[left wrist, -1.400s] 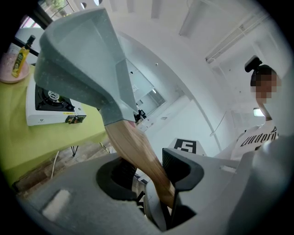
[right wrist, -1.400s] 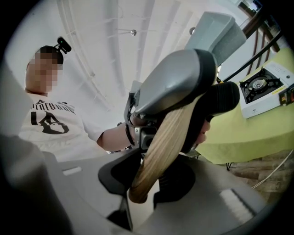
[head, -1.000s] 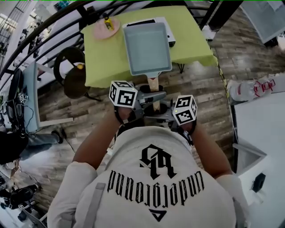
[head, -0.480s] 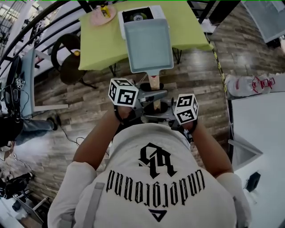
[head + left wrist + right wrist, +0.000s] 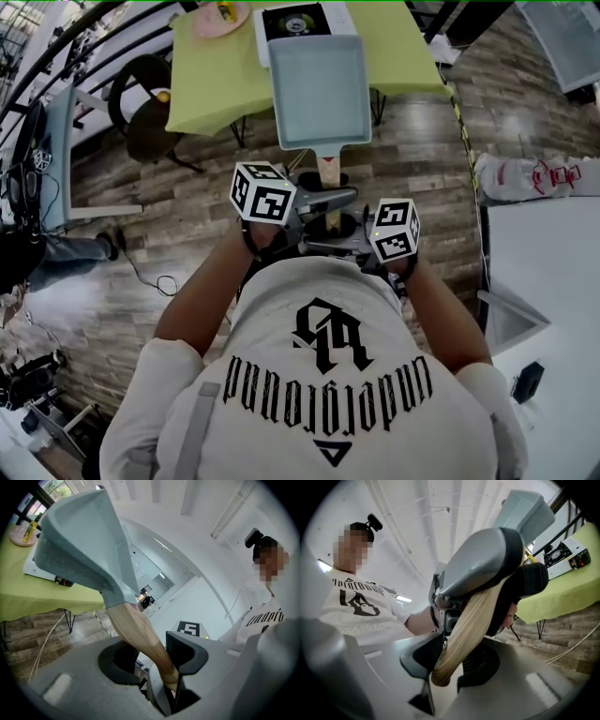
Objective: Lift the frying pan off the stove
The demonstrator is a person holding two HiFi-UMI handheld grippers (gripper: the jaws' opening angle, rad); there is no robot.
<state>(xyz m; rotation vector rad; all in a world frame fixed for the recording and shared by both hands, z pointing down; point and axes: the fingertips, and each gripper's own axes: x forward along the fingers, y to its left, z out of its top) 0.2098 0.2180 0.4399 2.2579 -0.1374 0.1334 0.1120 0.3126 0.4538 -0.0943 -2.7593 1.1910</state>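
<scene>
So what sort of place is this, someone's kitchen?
Probably a lab or studio, not a home kitchen: a portable stove sits on a green-clothed table, cables trail over the wood floor, and a white workbench stands nearby.

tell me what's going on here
A person holds a gripper in each hand. The left gripper and right gripper both have their jaws clamped on the wooden handle of a square grey pan. The pan is up in the air, reaching out past the edge of the green table, raised off the stove that sits there.
</scene>
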